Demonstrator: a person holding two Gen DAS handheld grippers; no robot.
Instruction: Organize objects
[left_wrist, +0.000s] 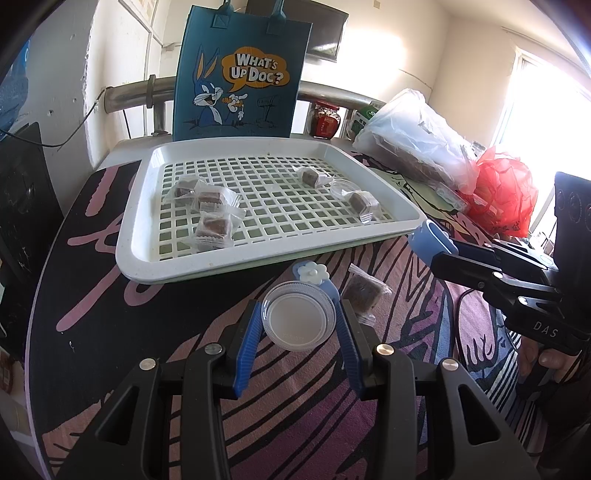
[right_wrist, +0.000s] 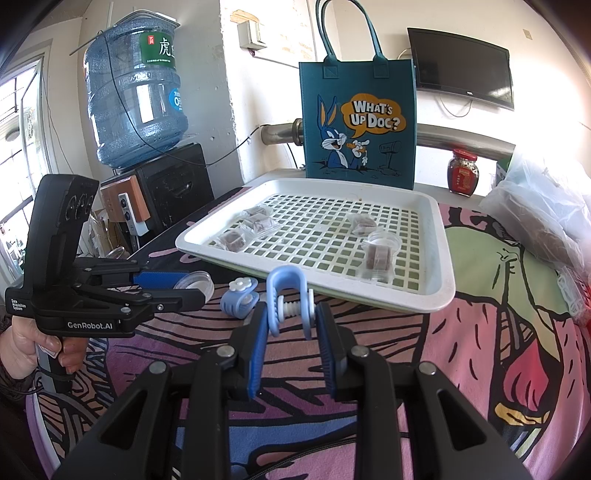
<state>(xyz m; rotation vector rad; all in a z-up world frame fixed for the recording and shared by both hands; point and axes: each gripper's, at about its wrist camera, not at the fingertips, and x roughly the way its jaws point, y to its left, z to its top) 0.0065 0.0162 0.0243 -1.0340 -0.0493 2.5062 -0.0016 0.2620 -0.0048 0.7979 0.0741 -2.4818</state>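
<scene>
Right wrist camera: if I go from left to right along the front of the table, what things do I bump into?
The left gripper holding a clear round lid → a little blue flower clip → the big blue clip squeezed in the right gripper.

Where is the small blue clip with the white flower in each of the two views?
Left wrist view: the flower clip lies in the centre, just beyond the clear round lid, near the tray's front edge.
Right wrist view: flower clip sits left of centre, before the tray.
Shared landmark: the white grid tray.
</scene>
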